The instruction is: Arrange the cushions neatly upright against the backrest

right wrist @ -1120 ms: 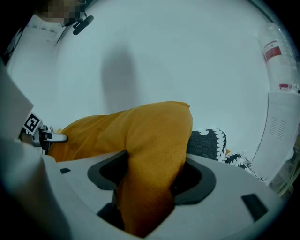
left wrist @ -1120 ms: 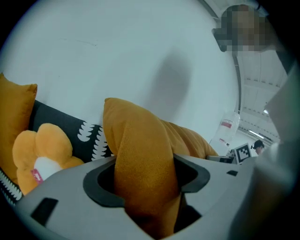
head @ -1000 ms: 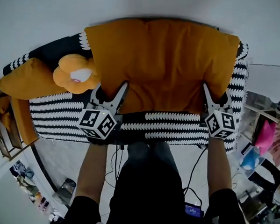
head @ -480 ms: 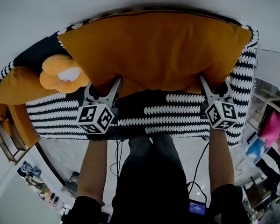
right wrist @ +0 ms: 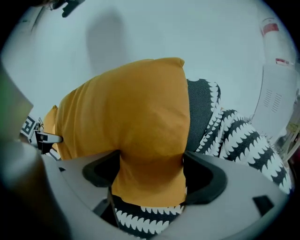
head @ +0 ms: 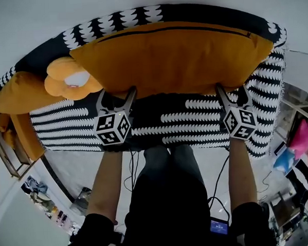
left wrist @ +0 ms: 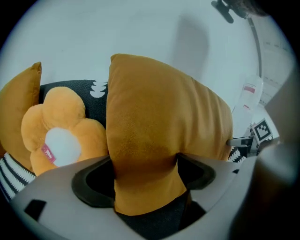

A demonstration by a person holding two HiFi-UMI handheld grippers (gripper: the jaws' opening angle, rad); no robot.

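A large orange cushion (head: pixel 171 57) stands on its long edge on the black-and-white sofa (head: pixel 169 125), leaning on the backrest (head: pixel 113 24). My left gripper (head: pixel 116 94) pinches its lower left corner (left wrist: pixel 140 140), and my right gripper (head: pixel 232 90) pinches its lower right corner (right wrist: pixel 150 140). Both sets of jaws have just been opening, but the fabric still bulges between the pads. A flower-shaped plush (head: pixel 69 80) lies left of the big cushion, and a smaller orange cushion (head: pixel 18 93) sits at the sofa's left end.
A white wall rises behind the sofa. An orange cloth (head: pixel 21 137) hangs over the sofa's left end beside a wooden rack (head: pixel 1 148). Cables (head: pixel 130 172) trail on the floor in front. Pink and blue clutter (head: pixel 299 140) stands at the right.
Both grippers have sunk with the large cushion, which has come down onto the seat and now stands lower and flatter against the backrest. The plush and small cushion have stayed put.
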